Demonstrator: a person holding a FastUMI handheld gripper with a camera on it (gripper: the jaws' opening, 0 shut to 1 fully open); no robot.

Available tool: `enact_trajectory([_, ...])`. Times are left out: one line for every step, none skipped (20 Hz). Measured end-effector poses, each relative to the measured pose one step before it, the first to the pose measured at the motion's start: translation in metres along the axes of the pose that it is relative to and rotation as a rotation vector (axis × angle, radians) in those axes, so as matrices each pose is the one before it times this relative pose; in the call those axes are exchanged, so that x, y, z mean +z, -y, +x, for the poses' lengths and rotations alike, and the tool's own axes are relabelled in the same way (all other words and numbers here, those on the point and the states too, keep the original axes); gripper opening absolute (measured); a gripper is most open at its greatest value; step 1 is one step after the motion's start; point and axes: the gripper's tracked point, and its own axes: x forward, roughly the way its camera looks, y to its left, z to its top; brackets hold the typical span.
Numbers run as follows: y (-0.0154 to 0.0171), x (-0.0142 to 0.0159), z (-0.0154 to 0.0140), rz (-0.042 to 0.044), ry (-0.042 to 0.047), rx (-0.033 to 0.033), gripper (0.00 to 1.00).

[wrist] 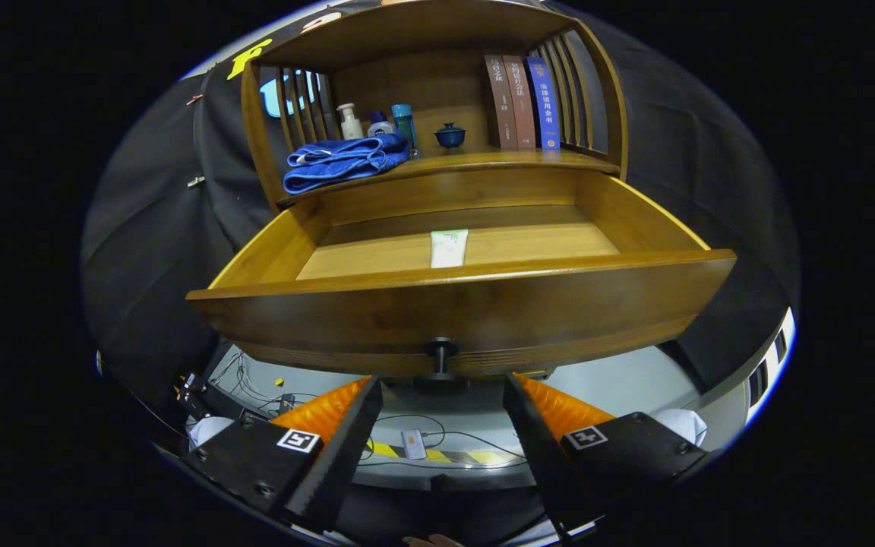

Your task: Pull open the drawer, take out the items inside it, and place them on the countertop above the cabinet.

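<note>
Tube [449, 248] lies lengthwise front-to-back in my open drawer [460, 304]; gripper [441, 391] spread wide below the knob [441, 351].

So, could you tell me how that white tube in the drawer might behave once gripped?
The white tube lies flat on the drawer floor, so it probably won't roll. It looks thin, likely light and squashy. The open tongs sit by the knob, holding nothing.

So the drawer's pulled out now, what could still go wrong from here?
The gripper is open, its fingers either side of the knob, below the drawer front. Lifting straight up could bump that front. The white tube lies flat on the drawer floor close behind the front, so a grab may slip. The countertop already holds a blue towel, bottles and a small blue pot; setting down carelessly might knock those.
</note>
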Motion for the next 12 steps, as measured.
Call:
enact_trajectory([-0.00516,0.01134,-0.00965,-0.00069,0.00878,0.00561,1.00])
enact_trajectory([-0.00512,0.01443,-0.00706,-0.00129,0.01219,0.00831,1.00])
enact_trajectory([-0.00421,0.01662,-0.00394,-0.00060,0.01247,0.01221,1.00])
enact_trajectory([-0.00375,0.01948,-0.00078,0.00690,0.01717,0.01121,1.00])
enact_trajectory([-0.00421,0.01826,0.00294,0.00939,0.01425,0.01514,1.00])
enact_trajectory([-0.00295,0.01718,0.00757,0.00363,0.01390,0.00377,1.00])
enact_trajectory([-0.00155,0.01556,0.00816,-0.00405,0.00543,-0.00098,1.00])
enact_trajectory([0.00025,0.00977,0.01366,-0.01004,-0.01893,-0.00789,1.00])
enact_trajectory([0.00000,0.00450,0.01277,-0.00775,-0.02740,-0.00594,0.99])
enact_trajectory([0.00059,0.00271,0.01451,-0.00340,-0.03907,-0.00588,1.00])
enact_trajectory([-0.00078,0.00317,0.01511,0.00291,-0.03639,0.00307,1.00])
enact_trajectory([-0.00064,0.00305,0.01480,0.00812,-0.02766,-0.00221,1.00])
